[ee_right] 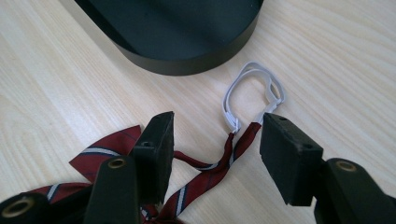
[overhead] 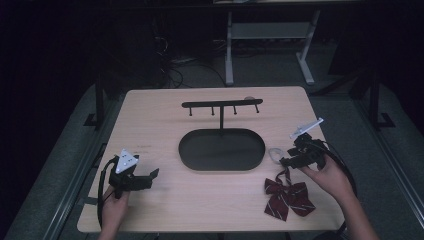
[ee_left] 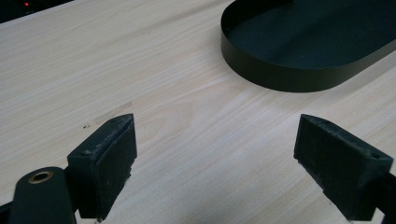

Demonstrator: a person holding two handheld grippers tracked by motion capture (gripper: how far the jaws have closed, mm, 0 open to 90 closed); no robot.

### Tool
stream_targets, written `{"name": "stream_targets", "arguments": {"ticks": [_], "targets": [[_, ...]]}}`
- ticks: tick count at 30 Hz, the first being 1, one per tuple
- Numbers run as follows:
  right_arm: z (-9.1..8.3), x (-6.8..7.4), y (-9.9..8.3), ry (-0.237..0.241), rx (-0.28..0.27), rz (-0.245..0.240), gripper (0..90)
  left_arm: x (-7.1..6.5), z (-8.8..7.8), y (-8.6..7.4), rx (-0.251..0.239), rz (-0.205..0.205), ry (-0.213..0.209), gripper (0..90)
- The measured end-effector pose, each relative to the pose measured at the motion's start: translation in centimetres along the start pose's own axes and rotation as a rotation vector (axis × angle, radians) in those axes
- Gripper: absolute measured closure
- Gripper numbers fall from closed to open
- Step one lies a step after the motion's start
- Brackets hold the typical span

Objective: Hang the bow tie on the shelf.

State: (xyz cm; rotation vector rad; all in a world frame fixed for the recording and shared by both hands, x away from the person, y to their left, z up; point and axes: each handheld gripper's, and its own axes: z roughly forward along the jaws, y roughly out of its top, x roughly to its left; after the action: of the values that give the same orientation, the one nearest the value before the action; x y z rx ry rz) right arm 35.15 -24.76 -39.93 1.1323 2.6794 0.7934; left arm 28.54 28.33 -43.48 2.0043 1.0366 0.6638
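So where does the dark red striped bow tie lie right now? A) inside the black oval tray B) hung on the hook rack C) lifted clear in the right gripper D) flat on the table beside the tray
D: the bow tie lies on the table, outside the tray, between the right gripper's open jaws.

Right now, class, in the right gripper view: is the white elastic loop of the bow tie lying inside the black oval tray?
No: the white elastic loop lies on the wooden table, just outside the black oval tray.

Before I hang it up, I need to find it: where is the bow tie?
In the high view, the bow tie lies near the table's front right, beside the right gripper and the black tray.
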Motion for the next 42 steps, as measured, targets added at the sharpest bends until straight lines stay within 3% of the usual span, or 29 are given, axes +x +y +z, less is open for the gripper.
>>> {"name": "stream_targets", "arguments": {"ticks": [42], "targets": [[1.7, -1.5, 0.1, -0.026, 0.073, 0.040, 48.1, 0.0, 0.1, 0.0, -0.005, -0.003, -0.001, 13.1]]}}
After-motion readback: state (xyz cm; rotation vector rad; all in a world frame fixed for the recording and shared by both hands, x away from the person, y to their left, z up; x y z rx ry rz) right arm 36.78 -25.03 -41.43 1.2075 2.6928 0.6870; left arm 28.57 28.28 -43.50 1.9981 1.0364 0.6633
